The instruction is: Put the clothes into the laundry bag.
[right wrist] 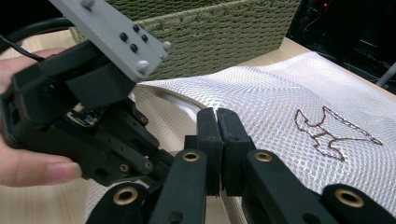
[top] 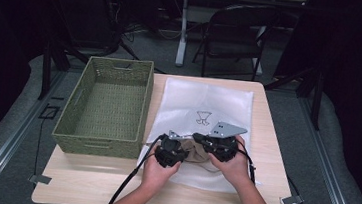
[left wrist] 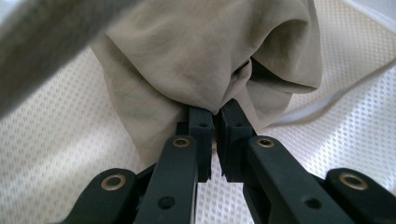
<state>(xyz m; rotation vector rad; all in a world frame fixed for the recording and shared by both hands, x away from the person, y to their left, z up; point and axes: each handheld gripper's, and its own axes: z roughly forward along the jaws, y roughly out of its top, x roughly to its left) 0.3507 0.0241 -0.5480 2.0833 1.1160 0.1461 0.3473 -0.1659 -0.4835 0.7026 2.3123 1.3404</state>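
Observation:
A white mesh bag (top: pixel 209 99) with a brown embroidered mark (top: pixel 203 117) lies flat on the wooden table (top: pixel 268 140). At its near end sits a crumpled beige cloth (top: pixel 196 155). My left gripper (top: pixel 184 150) is shut on that cloth (left wrist: pixel 201 56), pinching a fold at the jaw tips (left wrist: pixel 216 114) over the mesh (left wrist: pixel 70 135). My right gripper (top: pixel 199 138) faces it from the right. Its jaws (right wrist: pixel 217 114) are pressed together at the raised rim of the mesh bag (right wrist: pixel 280 88). The left gripper's body (right wrist: pixel 70 112) sits close beside them.
A green woven basket (top: pixel 97 146) stands on the table's left side, touching the bag's left edge, and its wall (right wrist: pixel 210 32) rises just behind the grippers. Bare tabletop shows along the near edge. A folding chair (top: pixel 235 37) stands beyond the table.

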